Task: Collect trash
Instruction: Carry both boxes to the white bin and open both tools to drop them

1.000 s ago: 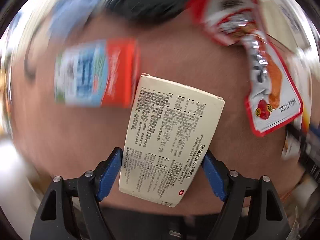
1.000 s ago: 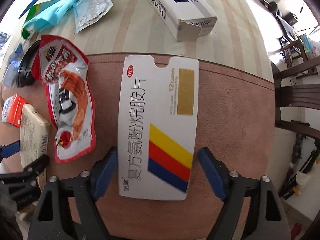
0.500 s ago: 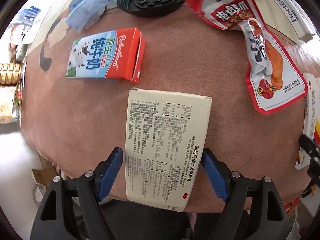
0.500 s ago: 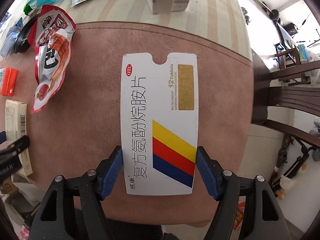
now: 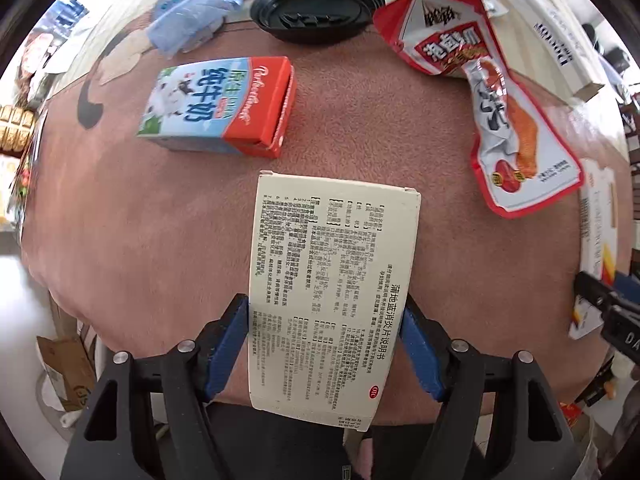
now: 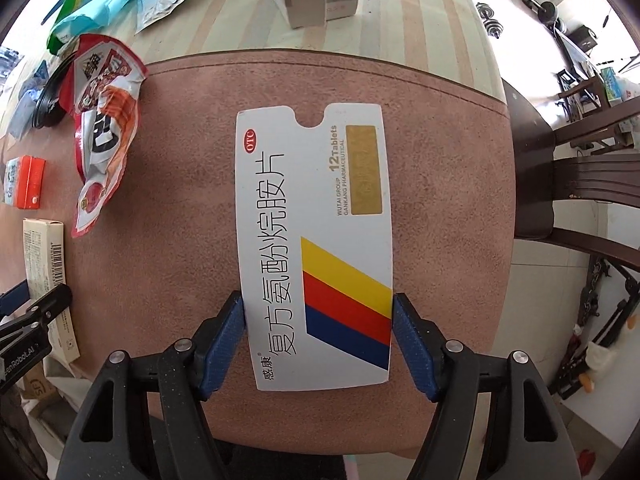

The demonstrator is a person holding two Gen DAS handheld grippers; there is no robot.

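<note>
Two boxes are off the table at once right now. Compared with a second back, the left gripper (image 5: pixel 324 344) has just been closing, and its blue pads now squeeze the cream medicine box (image 5: pixel 332 292) by the long edges. That box sat skewed between looser jaws before; now it hangs straight and the pink tablecloth (image 5: pixel 160 240) looks farther below, so I'd say the pick is done. The right gripper (image 6: pixel 318 340) is pinched on the white tablet box (image 6: pixel 316 240) with the yellow, red and blue stripes, same grip as before.

Still lying on the cloth: milk carton (image 5: pixel 224 108), red snack wrapper (image 5: pixel 480 92), black lid (image 5: pixel 320 8). Its open end is dark, can't tell if the carton is empty. No bin visible anywhere, so the drop-off spot is a guess.
</note>
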